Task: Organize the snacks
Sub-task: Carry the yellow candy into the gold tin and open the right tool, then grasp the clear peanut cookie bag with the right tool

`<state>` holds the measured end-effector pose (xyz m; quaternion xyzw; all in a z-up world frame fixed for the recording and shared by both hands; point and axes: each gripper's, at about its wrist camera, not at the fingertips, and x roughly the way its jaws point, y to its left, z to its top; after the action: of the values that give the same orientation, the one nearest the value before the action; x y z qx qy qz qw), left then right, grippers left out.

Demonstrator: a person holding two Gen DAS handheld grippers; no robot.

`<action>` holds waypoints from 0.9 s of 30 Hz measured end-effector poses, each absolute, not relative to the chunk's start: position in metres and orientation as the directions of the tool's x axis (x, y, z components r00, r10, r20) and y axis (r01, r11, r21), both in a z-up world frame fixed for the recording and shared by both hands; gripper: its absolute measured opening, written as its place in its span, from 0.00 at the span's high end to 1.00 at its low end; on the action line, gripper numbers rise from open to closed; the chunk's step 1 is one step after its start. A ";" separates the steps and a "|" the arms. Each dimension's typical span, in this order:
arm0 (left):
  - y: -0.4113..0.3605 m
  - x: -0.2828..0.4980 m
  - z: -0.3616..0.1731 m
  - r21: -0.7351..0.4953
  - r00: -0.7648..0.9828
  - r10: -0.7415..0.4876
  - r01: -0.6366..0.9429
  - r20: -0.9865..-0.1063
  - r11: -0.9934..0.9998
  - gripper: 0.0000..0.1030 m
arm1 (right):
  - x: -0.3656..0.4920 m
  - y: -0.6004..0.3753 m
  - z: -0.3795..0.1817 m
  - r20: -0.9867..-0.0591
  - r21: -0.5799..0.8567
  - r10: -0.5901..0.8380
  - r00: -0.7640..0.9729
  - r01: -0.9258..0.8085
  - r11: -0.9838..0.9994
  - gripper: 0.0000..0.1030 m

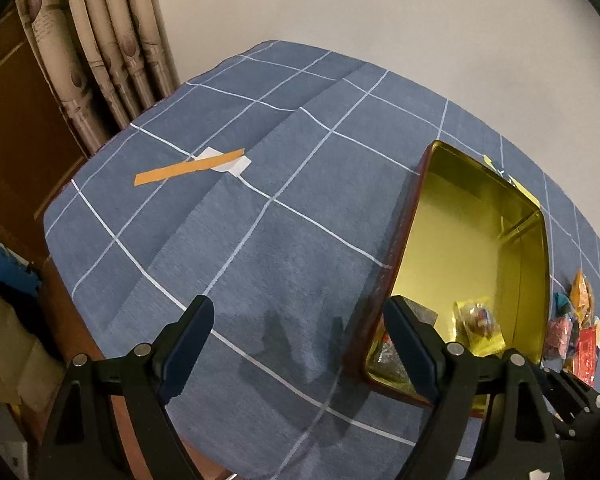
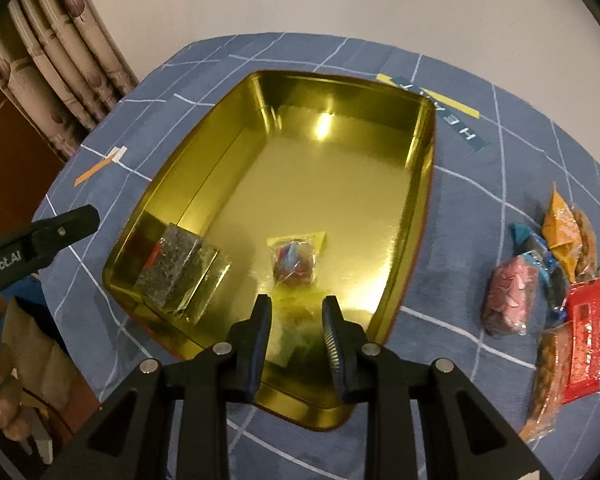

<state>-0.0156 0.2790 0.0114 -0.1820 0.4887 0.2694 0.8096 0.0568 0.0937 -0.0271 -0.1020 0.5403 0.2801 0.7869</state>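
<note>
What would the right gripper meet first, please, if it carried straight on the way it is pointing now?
Most likely the gold floor of the open tin. The right gripper points down into its near end, just short of the small clear-wrapped snack. Depth is unclear, so it might touch that snack first.

I can't read the snack packets; the tin's near corner hides behind my right gripper, perhaps blurred.

- We read "Robot.AI" on the left gripper arm (first letters cut off).
- "HEAV" on a dark label strip lying on the tablecloth.
</note>
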 end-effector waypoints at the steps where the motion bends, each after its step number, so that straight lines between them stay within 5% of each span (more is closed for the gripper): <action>1: 0.278 -0.016 0.011 -0.031 0.377 0.258 -0.614 -0.889 0.789 0.18 | 0.057 0.096 -0.028 -0.909 0.138 0.328 0.259 -0.554 0.821 0.74; 16: 0.271 -0.014 0.010 -0.018 0.376 0.258 -0.595 -0.890 0.804 0.18 | 0.047 0.074 0.009 -0.829 0.200 0.454 0.326 -0.585 0.786 0.67; 27: 0.262 -0.011 0.008 0.027 0.363 0.286 -0.577 -0.887 0.816 0.18 | 0.060 -0.037 0.025 -0.828 0.055 0.300 0.473 -0.465 0.884 0.54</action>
<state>-0.0106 0.2621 0.0078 -0.1461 0.4983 0.2655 0.8124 0.0598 -0.0371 0.0255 -0.0892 0.4618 0.2240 0.8536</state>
